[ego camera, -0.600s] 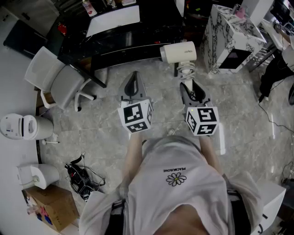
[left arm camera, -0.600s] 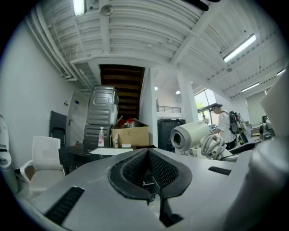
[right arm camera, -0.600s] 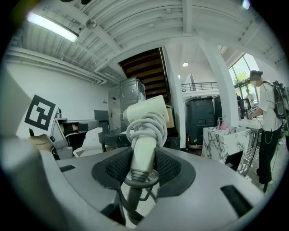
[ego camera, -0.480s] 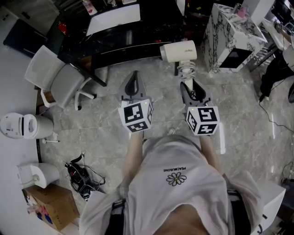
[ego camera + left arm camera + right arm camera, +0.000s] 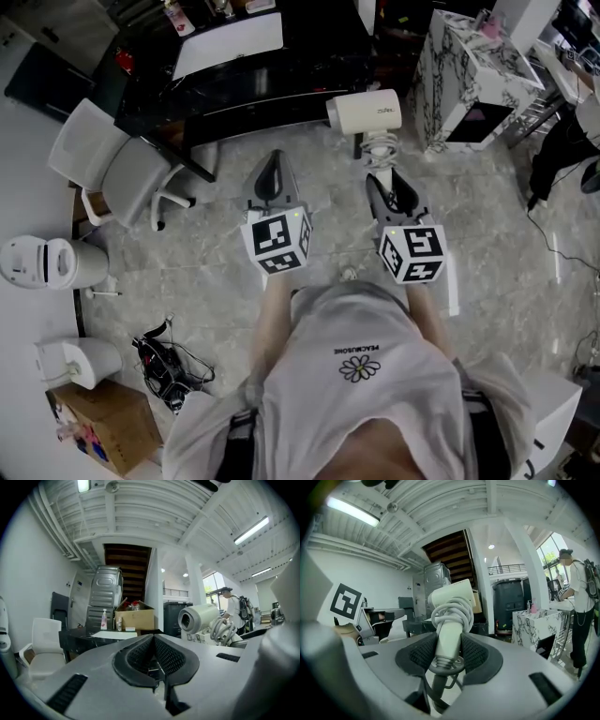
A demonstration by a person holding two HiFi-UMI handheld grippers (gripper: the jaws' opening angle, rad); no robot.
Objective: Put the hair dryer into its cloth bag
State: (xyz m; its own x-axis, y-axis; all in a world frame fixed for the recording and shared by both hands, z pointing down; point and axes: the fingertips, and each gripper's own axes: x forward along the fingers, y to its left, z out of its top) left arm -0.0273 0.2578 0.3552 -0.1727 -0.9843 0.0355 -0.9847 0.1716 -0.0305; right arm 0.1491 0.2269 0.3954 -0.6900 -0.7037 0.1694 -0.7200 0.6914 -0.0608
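A cream hair dryer [image 5: 366, 111] with its cord coiled round the handle is held up in the air by my right gripper [image 5: 382, 176], whose pads press on the handle [image 5: 451, 634] below the coil. Its barrel lies crosswise over the dark table's edge in the head view. In the left gripper view the hair dryer [image 5: 199, 618] shows to the right, apart from those jaws. My left gripper [image 5: 272, 171] hangs beside the right one, shut and empty, pads together [image 5: 157, 660]. No cloth bag shows in any view.
A black table [image 5: 244, 84] with a white sheet [image 5: 230, 42] stands ahead. White chairs [image 5: 112, 159] are at the left, a marbled white cabinet [image 5: 469, 80] at the right. A cardboard box [image 5: 103, 427] and cables [image 5: 169, 361] lie on the floor at the lower left. A person [image 5: 579, 602] stands far right.
Both grippers and the hair dryer keep their places; the view has shifted only slightly.
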